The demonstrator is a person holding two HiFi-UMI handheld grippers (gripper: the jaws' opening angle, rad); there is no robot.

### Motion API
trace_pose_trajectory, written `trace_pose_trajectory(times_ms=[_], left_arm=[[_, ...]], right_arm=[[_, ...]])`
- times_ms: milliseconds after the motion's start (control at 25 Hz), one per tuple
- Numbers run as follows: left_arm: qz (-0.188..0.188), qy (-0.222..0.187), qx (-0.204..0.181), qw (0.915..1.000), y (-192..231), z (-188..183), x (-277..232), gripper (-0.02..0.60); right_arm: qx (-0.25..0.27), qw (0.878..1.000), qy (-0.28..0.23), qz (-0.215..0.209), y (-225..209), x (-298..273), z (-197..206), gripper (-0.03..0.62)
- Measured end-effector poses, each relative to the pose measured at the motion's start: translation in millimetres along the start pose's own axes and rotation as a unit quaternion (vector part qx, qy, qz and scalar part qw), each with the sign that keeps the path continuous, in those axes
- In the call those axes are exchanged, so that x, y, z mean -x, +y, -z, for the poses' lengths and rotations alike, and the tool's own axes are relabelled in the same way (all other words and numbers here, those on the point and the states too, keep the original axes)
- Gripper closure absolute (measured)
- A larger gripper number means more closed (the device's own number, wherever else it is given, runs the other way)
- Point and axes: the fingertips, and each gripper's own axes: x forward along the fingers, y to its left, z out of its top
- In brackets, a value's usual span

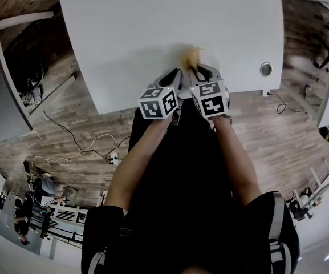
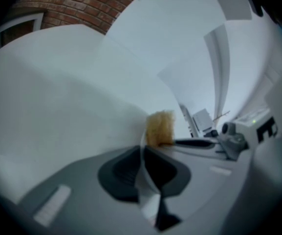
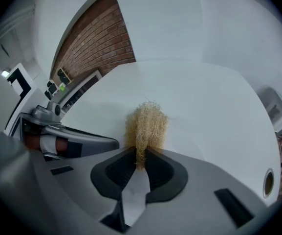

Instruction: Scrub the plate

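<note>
Both grippers are raised side by side over the near edge of the white bench (image 1: 153,21). Your left gripper (image 2: 141,153) has its jaws closed down to a narrow slit on a thin white edge, which I judge to be the rim of the plate (image 2: 148,190), held edge-on to that camera. In the head view the plate cannot be separated from the white bench behind it. Your right gripper (image 3: 140,155) has its jaws closed tight on the root of a tan, fibrous scrubber (image 3: 145,126), the loose tuft standing out beyond the tips. The left gripper view shows the scrubber (image 2: 160,129) just beside the plate's top edge, on the right gripper's side. Whether the fibres are pressing on the plate cannot be confirmed. Judgement: scrubbing is in hand or about to start.

- The grip on the plate is a rim pinch only, so push no harder than it can resist, or the plate may pivot or slip.
- Work the tuft across the face in short overlapping strokes, directed towards the held rim, not away from it.
- Keep the jaws off the plate; only the fibres should touch.
- Stay low over the bench in case of a drop.
</note>
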Motion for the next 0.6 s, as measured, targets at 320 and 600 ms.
trace_pose_trajectory(times_ms=[320, 600], left_arm=[[0.0, 0.003, -0.013, 0.9999, 0.0, -1.6, 1.0, 0.552], [0.002, 0.001, 0.002, 1.0, 1.4, 0.6, 1.3, 0.552]], right_arm=[[0.035, 0.998, -0.003, -0.044, 16.2, -7.0, -12.4, 0.545], [-0.005, 1.0, -0.013, 0.006, -26.0, -4.1, -24.7, 0.545]])
